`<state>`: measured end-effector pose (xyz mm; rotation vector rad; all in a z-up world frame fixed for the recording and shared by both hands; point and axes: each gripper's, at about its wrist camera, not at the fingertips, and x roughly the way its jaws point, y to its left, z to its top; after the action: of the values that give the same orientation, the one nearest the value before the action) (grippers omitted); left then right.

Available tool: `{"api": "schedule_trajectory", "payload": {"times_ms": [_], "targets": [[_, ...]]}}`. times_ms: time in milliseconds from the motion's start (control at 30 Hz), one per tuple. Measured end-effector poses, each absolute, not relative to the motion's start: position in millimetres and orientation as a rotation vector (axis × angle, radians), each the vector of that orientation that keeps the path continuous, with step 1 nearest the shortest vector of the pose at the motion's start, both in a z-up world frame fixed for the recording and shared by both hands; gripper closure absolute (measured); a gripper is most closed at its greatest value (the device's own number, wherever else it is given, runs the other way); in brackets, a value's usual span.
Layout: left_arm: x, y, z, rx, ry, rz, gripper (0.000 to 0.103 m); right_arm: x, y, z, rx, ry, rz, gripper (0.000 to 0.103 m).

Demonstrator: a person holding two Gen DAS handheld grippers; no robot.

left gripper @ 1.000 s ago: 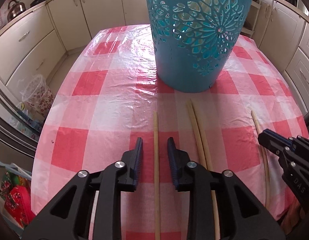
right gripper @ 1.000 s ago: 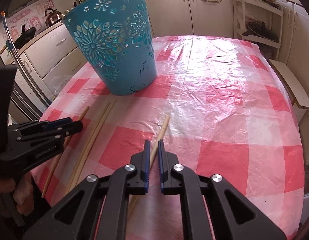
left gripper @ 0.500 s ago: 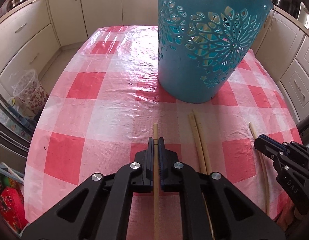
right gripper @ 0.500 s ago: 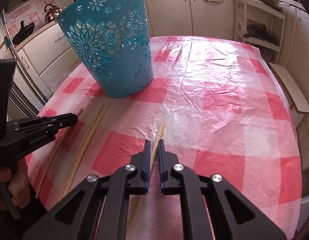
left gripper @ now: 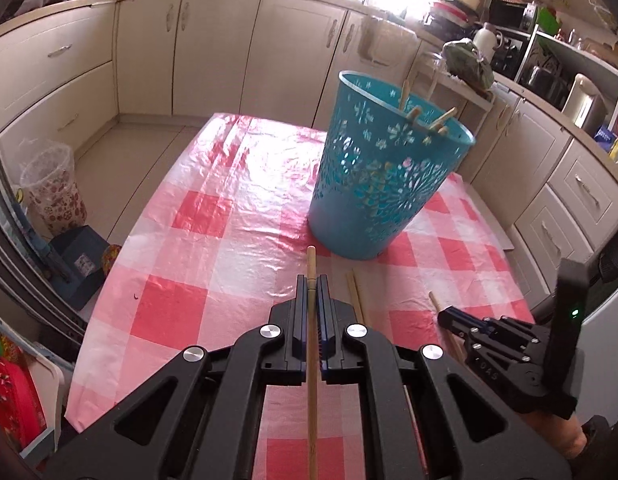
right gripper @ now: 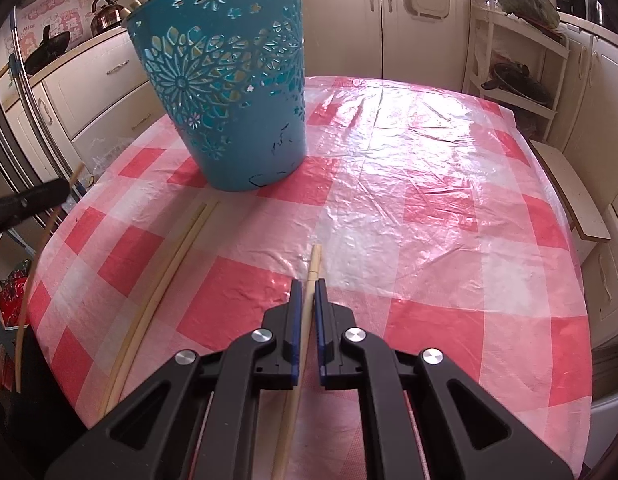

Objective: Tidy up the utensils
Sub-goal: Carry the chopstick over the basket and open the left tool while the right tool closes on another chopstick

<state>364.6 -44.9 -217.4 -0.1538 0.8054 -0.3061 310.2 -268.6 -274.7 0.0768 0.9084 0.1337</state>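
From the left wrist we see our left gripper (left gripper: 312,284) clamped on a chopstick (left gripper: 311,344), its tip aimed toward the teal basket (left gripper: 383,192) so it can be dropped in beside the sticks already leaning on the rim (a loose pair (left gripper: 355,292) lies on the checked tablecloth (left gripper: 213,240)).

From the right wrist, our right gripper (right gripper: 307,288) pinches another chopstick (right gripper: 309,292) lying on the cloth, gripped near its end for a clean lift toward the basket.
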Motion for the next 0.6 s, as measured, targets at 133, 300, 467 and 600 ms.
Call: {"api": "schedule_trajectory", "payload": {"times_ms": [133, 300, 467, 600], "targets": [[356, -44, -181, -0.185, 0.702, -0.339, 0.099, 309, -265, -275, 0.056, 0.907, 0.124, 0.096], [346, -48, -133, -0.196, 0.572, -0.384, 0.099, 309, -262, -274, 0.035, 0.904, 0.115, 0.095], [360, -56, -95, -0.204, 0.48, -0.412, 0.099, 309, -263, -274, 0.043, 0.904, 0.119, 0.095], [374, -64, -69, -0.211, 0.41, -0.419, 0.099, 309, -266, -274, 0.061, 0.905, 0.132, 0.093]]}}
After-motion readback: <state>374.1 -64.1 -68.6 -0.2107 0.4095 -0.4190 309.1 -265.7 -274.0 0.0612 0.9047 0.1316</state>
